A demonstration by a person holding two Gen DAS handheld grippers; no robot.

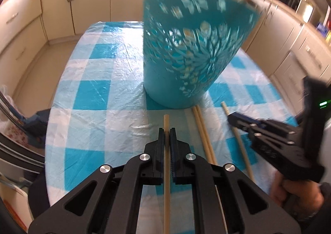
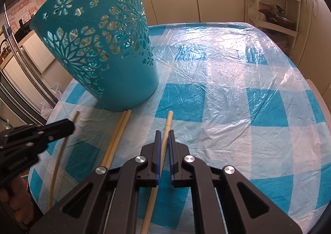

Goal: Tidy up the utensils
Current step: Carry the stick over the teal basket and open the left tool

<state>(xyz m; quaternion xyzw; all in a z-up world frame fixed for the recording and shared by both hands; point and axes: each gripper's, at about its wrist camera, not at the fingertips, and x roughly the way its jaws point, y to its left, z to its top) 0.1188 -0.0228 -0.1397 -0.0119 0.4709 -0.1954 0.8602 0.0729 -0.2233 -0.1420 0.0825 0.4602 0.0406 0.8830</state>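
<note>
A teal cut-out plastic basket (image 1: 186, 48) (image 2: 99, 48) stands upright on the blue-and-white checked table (image 2: 227, 93). My left gripper (image 1: 166, 130) is shut on a wooden chopstick (image 1: 166, 121) that points at the basket's base. My right gripper (image 2: 164, 132) is shut on a second chopstick (image 2: 169, 119), just in front of the basket. Between the two held sticks, a pair of chopsticks (image 1: 201, 130) (image 2: 119, 134) lies on the cloth, its far ends touching the basket's foot. Each gripper shows in the other's view: the right gripper (image 1: 231, 118) and the left gripper (image 2: 69, 126).
Clear plastic sheeting covers the tablecloth. The table's curved edge (image 1: 62, 81) drops off to the floor at the left. Cream cabinets (image 1: 62, 6) ring the room, with a white shelf rack (image 2: 273, 6) behind the table. A hand (image 1: 295, 192) holds the right gripper's handle.
</note>
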